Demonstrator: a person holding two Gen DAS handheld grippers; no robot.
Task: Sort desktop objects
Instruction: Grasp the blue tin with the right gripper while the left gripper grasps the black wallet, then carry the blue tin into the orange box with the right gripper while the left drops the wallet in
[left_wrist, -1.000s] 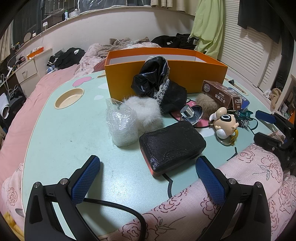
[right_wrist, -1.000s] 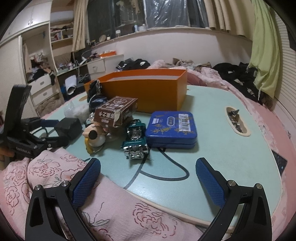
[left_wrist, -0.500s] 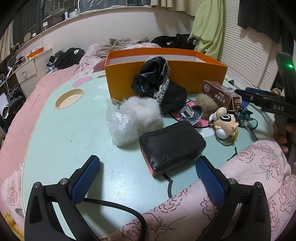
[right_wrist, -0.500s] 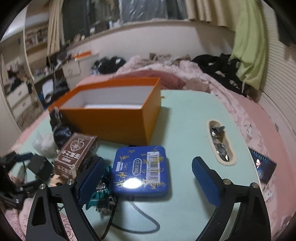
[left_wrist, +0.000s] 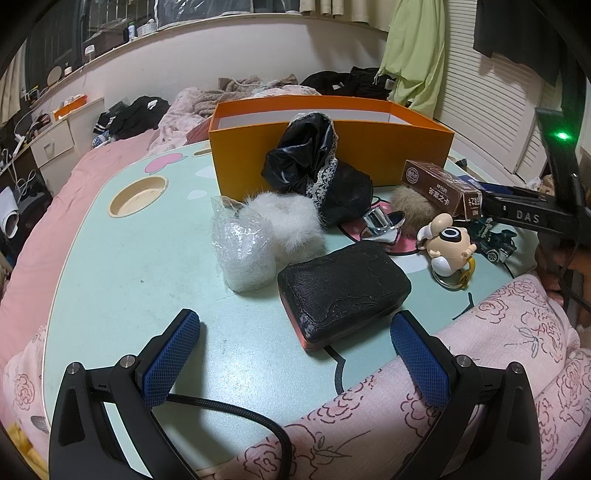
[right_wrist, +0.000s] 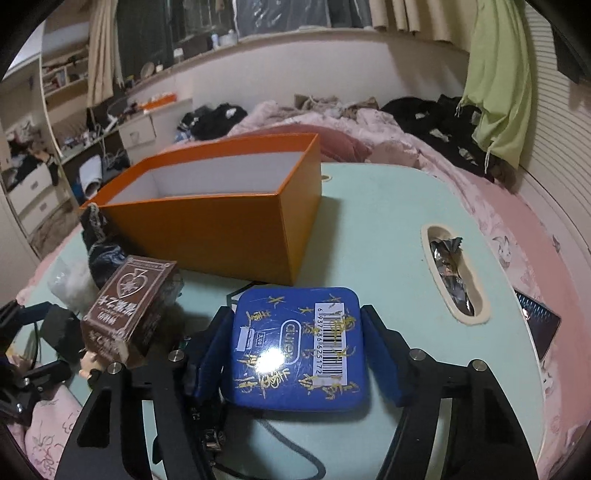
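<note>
While right tongs (right_wrist: 299, 354) close around blue tin (right_wrist: 299, 347) (previously ahead) | left tongs (left_wrist: 295, 354) apart, unmoved

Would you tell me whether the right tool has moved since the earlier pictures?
Yes: the right tool advanced toward the orange box, now straddling the blue tin, closing.

Left gripper (left_wrist: 295, 347): two black angular arms, each ending in a blue pad (left_wrist: 171, 356) with a fine mesh texture; a silver screw (left_wrist: 127, 361) sits at each arm joint. A black braided cable (left_wrist: 236, 413) runs beneath the arms.

Right gripper (right_wrist: 295, 350): same build, black arms with blue pads (right_wrist: 380, 354) and silver screws (right_wrist: 415, 353). Seen from the left wrist camera, its black body bears white lettering "DAS" (left_wrist: 527, 216) and a lit green lamp (left_wrist: 562, 136).
</note>
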